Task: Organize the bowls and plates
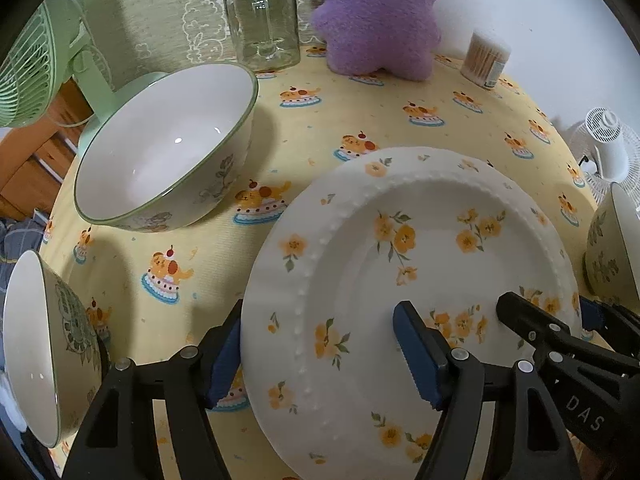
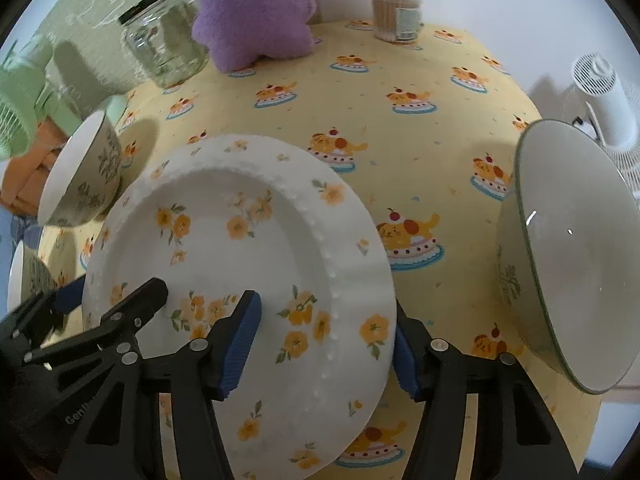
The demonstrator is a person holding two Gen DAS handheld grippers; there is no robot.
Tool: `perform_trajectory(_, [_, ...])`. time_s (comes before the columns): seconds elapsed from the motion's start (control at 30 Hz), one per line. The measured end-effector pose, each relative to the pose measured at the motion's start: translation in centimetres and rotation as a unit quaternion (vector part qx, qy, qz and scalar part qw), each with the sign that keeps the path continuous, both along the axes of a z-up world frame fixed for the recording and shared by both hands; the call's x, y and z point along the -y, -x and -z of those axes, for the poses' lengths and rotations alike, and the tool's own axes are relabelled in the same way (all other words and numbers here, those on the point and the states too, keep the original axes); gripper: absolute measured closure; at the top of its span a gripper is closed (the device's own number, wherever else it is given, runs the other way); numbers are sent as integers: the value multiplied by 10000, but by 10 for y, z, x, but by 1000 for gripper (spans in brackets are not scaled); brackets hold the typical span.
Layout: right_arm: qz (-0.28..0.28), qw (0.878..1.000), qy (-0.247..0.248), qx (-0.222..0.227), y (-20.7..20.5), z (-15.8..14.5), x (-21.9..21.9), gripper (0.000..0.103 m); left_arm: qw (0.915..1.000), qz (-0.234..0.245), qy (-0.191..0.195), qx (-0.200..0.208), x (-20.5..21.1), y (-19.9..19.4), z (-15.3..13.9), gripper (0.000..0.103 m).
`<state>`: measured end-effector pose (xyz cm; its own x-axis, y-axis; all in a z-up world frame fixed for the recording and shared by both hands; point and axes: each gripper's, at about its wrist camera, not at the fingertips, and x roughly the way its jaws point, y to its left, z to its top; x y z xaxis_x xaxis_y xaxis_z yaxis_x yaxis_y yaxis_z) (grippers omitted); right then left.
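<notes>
Floral plate sits on the yellow tablecloth between my 2 grippers, right way up, its round face toward both cameras; being round, it has no long axis to name. My left gripper straddles its left rim, 1 blue pad outside the edge and 1 over the well; my right gripper straddles the right rim likewise. Both sets of jaws stand parted around the rim, and I cannot tell whether any pad presses on it. Only my left view shows the inside of the green-rimmed bowl near the glass jar. Only my right view shows the big bowl tilted at the right. Both views cut off the plate's near edge behind my fingers.
</notes>
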<state>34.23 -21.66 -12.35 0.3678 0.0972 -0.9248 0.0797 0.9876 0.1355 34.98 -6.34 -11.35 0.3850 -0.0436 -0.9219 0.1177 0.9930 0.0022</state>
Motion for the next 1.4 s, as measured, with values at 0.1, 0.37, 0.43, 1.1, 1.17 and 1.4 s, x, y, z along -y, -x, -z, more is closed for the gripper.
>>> perform_trajectory(0.1, [80, 10000, 34, -10, -1, -1, 0, 41, 10000, 20, -42, 43, 1, 3, 0, 30])
perform_trajectory(0.37, [38, 9999, 127, -55, 2, -5, -1, 41, 9999, 116, -12, -25, 1, 19, -2, 30])
perform_trajectory(0.43, [47, 9999, 139, -85, 5, -6, -1, 41, 9999, 121, 31, -64, -1, 25, -3, 30])
perform_trajectory(1.1, [293, 9978, 588, 118, 68, -59, -22, 41, 9975, 607, 340, 119, -19, 80, -50, 30])
perform_trajectory(1.17, [379, 9971, 631, 188, 79, -68, -22, 41, 9967, 691, 377, 186, -19, 89, -58, 30])
perform_trajectory(1.4, [688, 9942, 748, 348, 119, -90, -23, 41, 9937, 962, 472, 330, -15, 118, -75, 30])
